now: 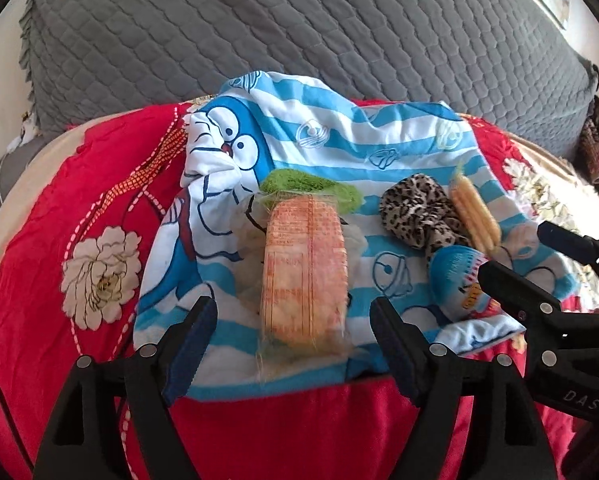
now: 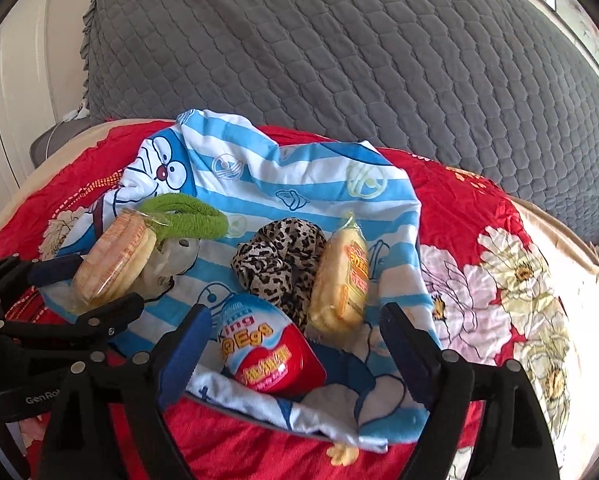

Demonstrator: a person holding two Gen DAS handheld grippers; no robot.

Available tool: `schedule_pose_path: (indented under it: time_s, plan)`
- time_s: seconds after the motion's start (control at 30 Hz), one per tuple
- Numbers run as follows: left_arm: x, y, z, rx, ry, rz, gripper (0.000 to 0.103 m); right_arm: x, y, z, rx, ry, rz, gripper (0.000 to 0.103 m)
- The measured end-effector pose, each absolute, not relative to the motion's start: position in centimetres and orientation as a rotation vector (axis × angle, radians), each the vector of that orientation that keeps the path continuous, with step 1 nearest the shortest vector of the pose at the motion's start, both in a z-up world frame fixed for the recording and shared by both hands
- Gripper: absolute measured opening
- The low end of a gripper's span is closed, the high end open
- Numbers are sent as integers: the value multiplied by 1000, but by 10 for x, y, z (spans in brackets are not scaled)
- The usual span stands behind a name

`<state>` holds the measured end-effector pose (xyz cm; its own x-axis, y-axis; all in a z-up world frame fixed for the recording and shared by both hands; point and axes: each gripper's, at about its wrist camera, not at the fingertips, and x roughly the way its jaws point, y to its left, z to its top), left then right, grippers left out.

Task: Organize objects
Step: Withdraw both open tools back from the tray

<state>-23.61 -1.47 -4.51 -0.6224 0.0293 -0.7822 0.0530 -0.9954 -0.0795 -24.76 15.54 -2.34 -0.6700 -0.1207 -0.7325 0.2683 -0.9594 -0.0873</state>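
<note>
Both grippers, left [image 1: 291,344] and right [image 2: 295,344], hold their fingers wide and empty over snack packs [image 1: 303,276] on the striped cloth [image 2: 299,184] near the bed's [image 2: 459,216] front edge.

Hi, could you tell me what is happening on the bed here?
A person is working with a handheld gripper in each hand over a blue striped cartoon cloth spread on a red floral bedspread. Both the left gripper and the right gripper are open and hold nothing. On the cloth lie two wrapped snack packs, a green hair band, a leopard scrunchie and a toy egg.
</note>
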Motion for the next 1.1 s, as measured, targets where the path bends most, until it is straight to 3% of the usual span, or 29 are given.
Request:
schedule_pose_path:
  time_s: [0.33,0.6,0.73,1.1]
  plan:
    - [-201,-13,-31,1331,130,-2812,80,-215,162,-8,1126,203,-2686,87]
    - [-171,-11,-15,1319,166,-2836,81,-180,164,1,1089,172,-2703,100]
    - [-154,-9,-7,1296,172,-2842,92,-162,171,8,1066,121,-2715,101]
    - [-121,-4,9,1284,181,-2883,93,-130,181,22,1057,110,-2732,101]
